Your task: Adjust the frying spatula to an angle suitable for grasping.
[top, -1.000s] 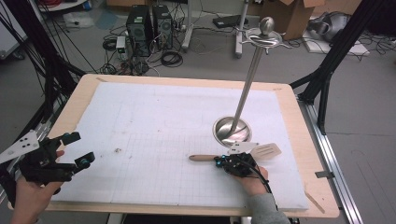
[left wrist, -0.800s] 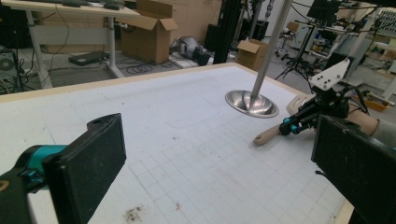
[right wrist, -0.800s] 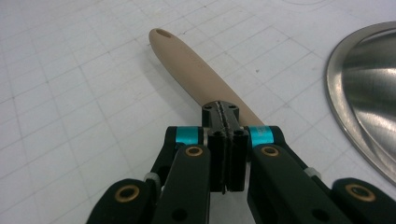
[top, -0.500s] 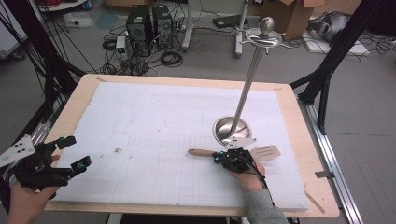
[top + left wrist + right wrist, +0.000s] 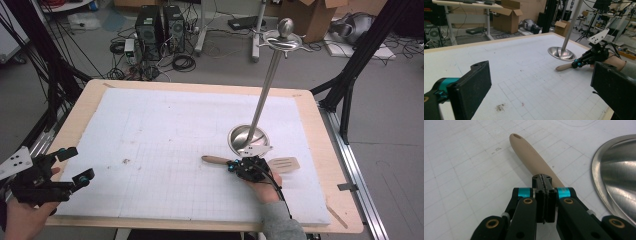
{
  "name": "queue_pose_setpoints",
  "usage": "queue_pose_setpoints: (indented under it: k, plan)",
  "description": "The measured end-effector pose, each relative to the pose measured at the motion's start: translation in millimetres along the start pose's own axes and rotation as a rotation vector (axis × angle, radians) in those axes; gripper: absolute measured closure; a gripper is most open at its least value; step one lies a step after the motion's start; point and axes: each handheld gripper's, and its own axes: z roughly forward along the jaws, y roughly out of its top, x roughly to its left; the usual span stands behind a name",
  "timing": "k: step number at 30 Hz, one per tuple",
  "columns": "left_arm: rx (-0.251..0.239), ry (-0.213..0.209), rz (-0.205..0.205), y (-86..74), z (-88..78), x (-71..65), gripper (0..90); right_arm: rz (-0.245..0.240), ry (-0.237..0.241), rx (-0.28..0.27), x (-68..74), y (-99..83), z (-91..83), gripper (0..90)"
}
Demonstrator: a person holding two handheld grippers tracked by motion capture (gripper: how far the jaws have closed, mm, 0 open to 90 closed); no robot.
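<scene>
High view: right gripper (image 5: 239, 165) sits low over the wooden spatula (image 5: 280, 164) at the front-right of the bench (image 5: 320, 125), right hand (image 5: 262, 187) coming in from the bottom edge. The spatula lies flat on the white gridded mat (image 5: 165, 130); slotted blade pokes out to the right of the gripper, handle end to its left. Just behind it stands the steel stand (image 5: 265, 85), round base on the mat, pole leaning up toward the far right with a knob and hooks on top. Left gripper (image 5: 70, 165) hangs at the front-left corner of the bench, well apart from the spatula, jaws spread, nothing between them.

Left gripper view: both black jaws wide apart at the frame's sides, bare mat between. Farther off, the right gripper (image 5: 577, 64) is down on the spatula (image 5: 564, 67), handle tip sticking out toward the camera's left. Stand base (image 5: 561, 53) is just behind it. Small dark crumb patch on the mat (image 5: 500, 107) near the left jaw.

Right gripper view: right gripper (image 5: 545, 185) has its jaws clenched, pads pressed flat together with no gap. The spatula handle (image 5: 531, 152) runs out from under the tips, lying on the mat, hang-hole at the far end. Can't tell whether the pads pinch any of it. Stand base rim (image 5: 616, 177) at right, close beside the handle, not touching.
</scene>
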Motion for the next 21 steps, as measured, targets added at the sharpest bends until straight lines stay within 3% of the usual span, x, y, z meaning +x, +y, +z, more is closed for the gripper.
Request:
queue_pose_setpoints:
  k: [6, 8, 11, 12, 13, 14, 15, 18, 21]
  plan:
    - [0.001, -0.002, 0.009, 0.3, 1.2, 0.3, 3.6, -0.01, -0.003, -0.006, 1.3, 0.6, -0.9, 90.0]
    - [-0.004, -0.002, 0.013, 0.4, 1.1, 1.1, 3.5, -0.002, 0.008, -0.026, 1.7, 1.8, -5.0, 90.0]
    - [-0.006, -0.003, 0.013, 0.7, 1.2, 2.0, 3.6, 0.015, -0.012, -0.084, -0.4, 5.1, -18.5, 90.0]
    - [-0.007, -0.005, 0.012, 0.8, 1.6, 2.0, 3.5, 0.051, -0.039, -0.105, -3.9, 5.8, -27.4, 90.0]
    - [-0.007, -0.005, 0.013, 1.0, 1.9, 1.9, 3.5, 0.051, -0.039, -0.105, -3.9, 5.8, -27.4, 90.0]
    - [-0.008, -0.006, 0.013, 1.2, 2.3, 1.6, 3.5, 0.093, -0.065, -0.112, -8.5, 4.8, -33.5, 90.0]
    - [-0.007, -0.007, 0.014, 1.4, 2.5, 1.3, 3.5, 0.093, -0.065, -0.112, -8.5, 4.8, -33.5, 90.0]
    - [-0.007, -0.011, 0.019, 2.1, 3.8, 0.1, 3.6, 0.167, -0.109, -0.08, -15.8, 0.5, -37.4, 90.0]
    - [-0.004, -0.014, 0.02, 2.2, 5.3, -0.8, 3.6, 0.18, -0.147, -0.048, -20.6, -3.5, -37.8, 90.0]
